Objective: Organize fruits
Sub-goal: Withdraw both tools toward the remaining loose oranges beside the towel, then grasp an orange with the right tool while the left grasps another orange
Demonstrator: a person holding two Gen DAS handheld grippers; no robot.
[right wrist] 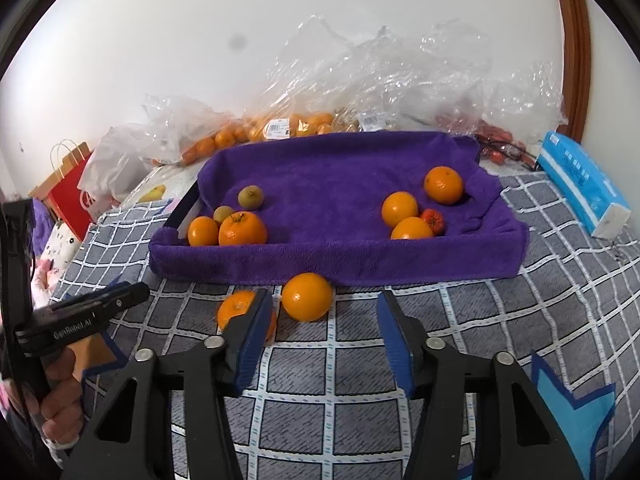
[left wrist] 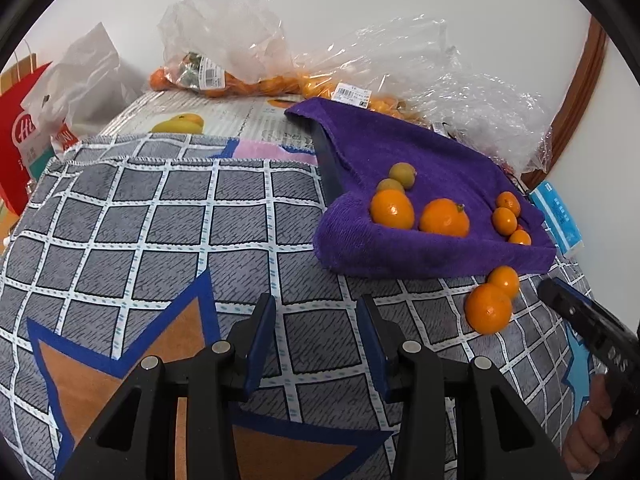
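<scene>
My right fingers (right wrist: 322,334) are apart with nothing between them, hanging just over the grid cloth (right wrist: 520,280). Two oranges still sit loose on the cloth in front of the tray. The big one (right wrist: 307,297) is straight ahead and a touch left of the gap, just past my fingertips. The other (right wrist: 240,308) is further left, half hidden behind my left-side finger (right wrist: 252,332). They're round, so no long axis to worry about. I'd guess any approach angle works.

My left fingers (left wrist: 316,340) are also apart and empty, over bare cloth. From there the loose pair (left wrist: 490,306) lies well off to the right, so my right hand is clearly the nearer one for the grab.

The tray, lined with a purple towel (right wrist: 340,184), sits right behind the loose oranges. At its left end are two oranges (right wrist: 230,230) and two small greenish fruits (right wrist: 250,196). At the right end are three oranges (right wrist: 412,208) plus a small reddish one (right wrist: 433,219). The middle is bare. Bagged fruit (right wrist: 280,128) is piled behind, against the wall.
</scene>
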